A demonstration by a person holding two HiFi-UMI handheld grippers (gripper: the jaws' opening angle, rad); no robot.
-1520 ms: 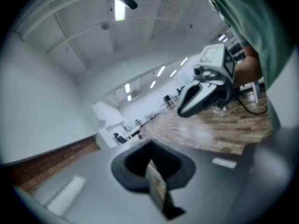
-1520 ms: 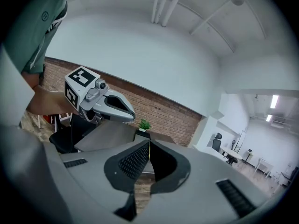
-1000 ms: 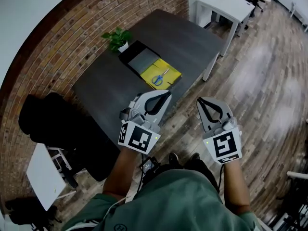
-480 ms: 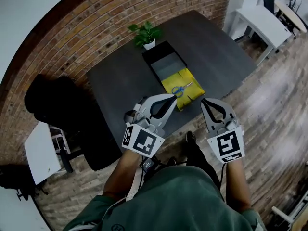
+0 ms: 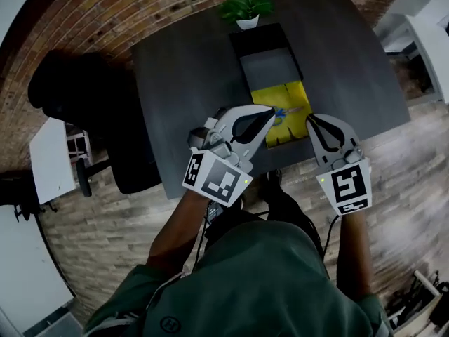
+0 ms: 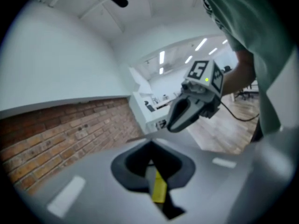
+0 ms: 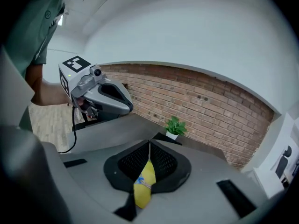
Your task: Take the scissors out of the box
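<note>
I find both tools closed and empty. The left tool (image 5: 271,111) and the right tool (image 5: 311,119) each have their jaw tips pressed together with nothing between them. Both hover above the near edge of the dark surface (image 5: 189,83). The blue-handled scissors (image 5: 287,111) lie on the yellow lining inside the open box (image 5: 270,65), just beyond the left tool's tip. A potted plant (image 5: 243,5) stands at the box's far end.

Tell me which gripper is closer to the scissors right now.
Left, going by the head view. The left gripper has its tips overlapping the blue handles of the scissors; the right gripper has its tips just right of the blade end.
</note>
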